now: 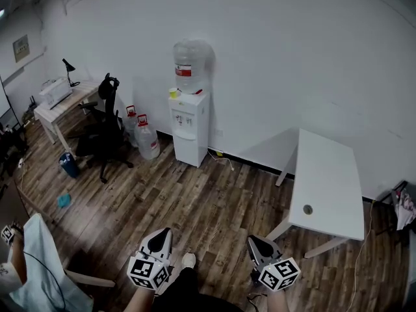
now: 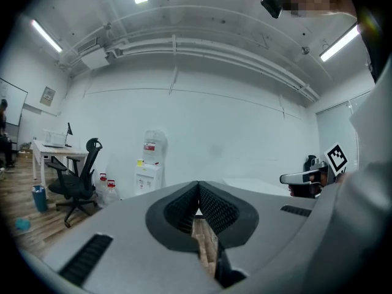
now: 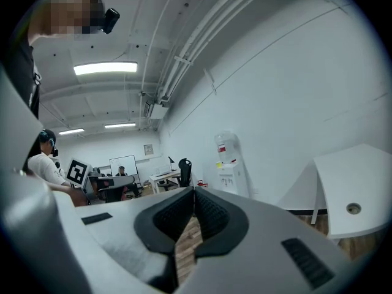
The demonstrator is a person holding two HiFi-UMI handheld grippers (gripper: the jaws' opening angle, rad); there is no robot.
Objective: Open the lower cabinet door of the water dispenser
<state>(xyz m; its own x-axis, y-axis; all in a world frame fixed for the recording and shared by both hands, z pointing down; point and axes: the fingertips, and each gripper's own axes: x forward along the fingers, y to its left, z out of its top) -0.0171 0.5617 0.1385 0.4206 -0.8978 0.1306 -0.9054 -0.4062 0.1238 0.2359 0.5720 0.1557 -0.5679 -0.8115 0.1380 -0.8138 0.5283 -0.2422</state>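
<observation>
A white water dispenser [image 1: 190, 127] with a bottle [image 1: 192, 65] on top is seen upright against the far wall, well apart from both tools; its lower cabinet door [image 1: 190, 149] appears shut and faces the near side of the room. The left tool [image 1: 160, 236] and the right tool [image 1: 256, 242] are held low over the wood floor [image 1: 214, 207], pointed toward the far wall. The dispenser lies far ahead between them, and the left tool is judged the nearer. Both tools are closed tight, with nothing held.
</observation>
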